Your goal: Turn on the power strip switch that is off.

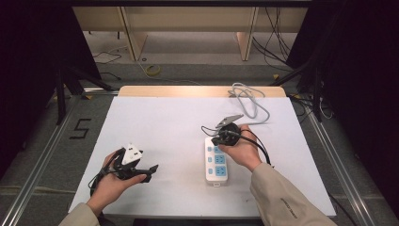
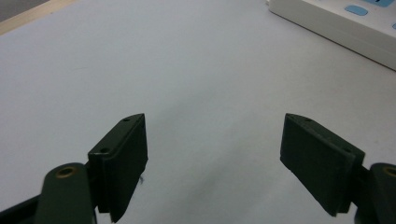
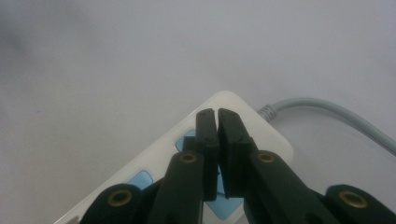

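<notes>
I have the right gripper (image 1: 225,133) just right of centre in the high view, poised over the far end of the white power strip (image 1: 216,162), which lies lengthwise on the white worktop (image 1: 160,132) in the lower middle of that frame. Along my right gripper's own view, the two black jaws stand all but together, with only a thin slit between them and nothing caught in it. Their tips sit over the strip's rounded end (image 3: 243,126) near its blue sockets; I cannot tell whether they touch the casing. The strip's grey cable (image 3: 327,116) leaves that end toward the right edge of the frame, and in the high view it loops off (image 1: 249,101) to the upper right of the worktop.

My left gripper (image 1: 134,167) sits at the lower left of the high view, well apart from the strip. In its own view the jaws stand wide apart over bare worktop, and a corner of the power strip (image 2: 336,23) shows at the upper right.
</notes>
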### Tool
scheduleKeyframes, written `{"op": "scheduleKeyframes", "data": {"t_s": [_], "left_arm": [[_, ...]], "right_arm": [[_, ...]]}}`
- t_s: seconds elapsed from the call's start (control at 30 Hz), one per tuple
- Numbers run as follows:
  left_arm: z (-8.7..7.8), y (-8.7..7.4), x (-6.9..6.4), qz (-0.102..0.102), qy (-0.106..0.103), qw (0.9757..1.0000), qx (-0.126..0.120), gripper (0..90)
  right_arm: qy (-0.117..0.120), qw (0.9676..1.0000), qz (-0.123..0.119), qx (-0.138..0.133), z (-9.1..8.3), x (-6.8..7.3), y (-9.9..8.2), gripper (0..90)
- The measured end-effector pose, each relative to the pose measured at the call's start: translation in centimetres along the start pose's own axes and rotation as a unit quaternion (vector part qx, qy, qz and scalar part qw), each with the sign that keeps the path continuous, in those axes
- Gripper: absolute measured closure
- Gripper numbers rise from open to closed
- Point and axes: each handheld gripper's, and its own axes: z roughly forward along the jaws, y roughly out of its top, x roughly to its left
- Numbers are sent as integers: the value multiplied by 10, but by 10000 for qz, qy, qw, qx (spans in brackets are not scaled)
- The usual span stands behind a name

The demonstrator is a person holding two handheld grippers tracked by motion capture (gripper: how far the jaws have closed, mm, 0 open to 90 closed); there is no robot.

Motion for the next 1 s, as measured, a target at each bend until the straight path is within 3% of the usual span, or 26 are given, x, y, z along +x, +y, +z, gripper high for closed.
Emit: {"op": "scheduleKeyframes", "data": {"t_s": [0.3, 0.7, 1.0], "left_arm": [[0, 0, 0, -5, 21, 10000, 7, 231], [0, 0, 0, -28, 31, 10000, 13, 231], [0, 0, 1, -39, 51, 10000, 1, 232]], "right_arm": [[-80, 9998, 178, -23, -14, -9, -15, 803], [-107, 9974, 691, -169, -35, -22, -33, 724], [-30, 9965, 779, -297, -45, -23, -45, 657]]}}
